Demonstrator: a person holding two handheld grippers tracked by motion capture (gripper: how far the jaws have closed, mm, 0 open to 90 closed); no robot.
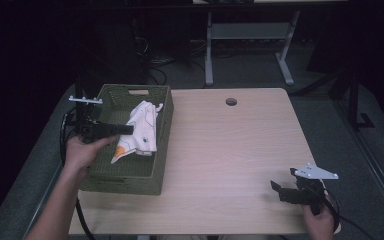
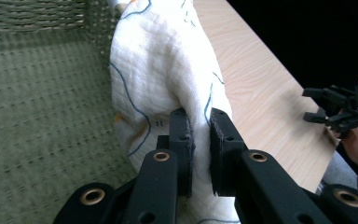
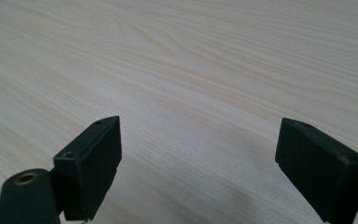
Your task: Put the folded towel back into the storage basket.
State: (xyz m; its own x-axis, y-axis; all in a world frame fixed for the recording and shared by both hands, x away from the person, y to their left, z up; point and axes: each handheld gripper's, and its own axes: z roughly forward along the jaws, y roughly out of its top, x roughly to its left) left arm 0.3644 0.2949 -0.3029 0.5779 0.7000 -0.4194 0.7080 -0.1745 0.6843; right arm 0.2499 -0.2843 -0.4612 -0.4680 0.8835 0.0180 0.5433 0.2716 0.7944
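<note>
Lab or office workroom; plain wooden desk (image 1: 230,145) with cable hole (image 1: 231,102); dark floor cables (image 1: 155,65); second desk frame (image 1: 250,35).

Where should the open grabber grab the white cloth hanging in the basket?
Probably the top corner of the white cloth, coming down from above. That corner pokes up above the green basket rim, free of the walls. The left gripper already pinches a lower fold, so the right gripper, jaws open, would reach across the table.

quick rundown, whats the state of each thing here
left gripper: shut on the white cloth
white cloth: crumpled, pinched, partly inside the basket
green basket: upright, open-topped, at the table's left edge
right gripper: open, nothing between its fingers
</note>
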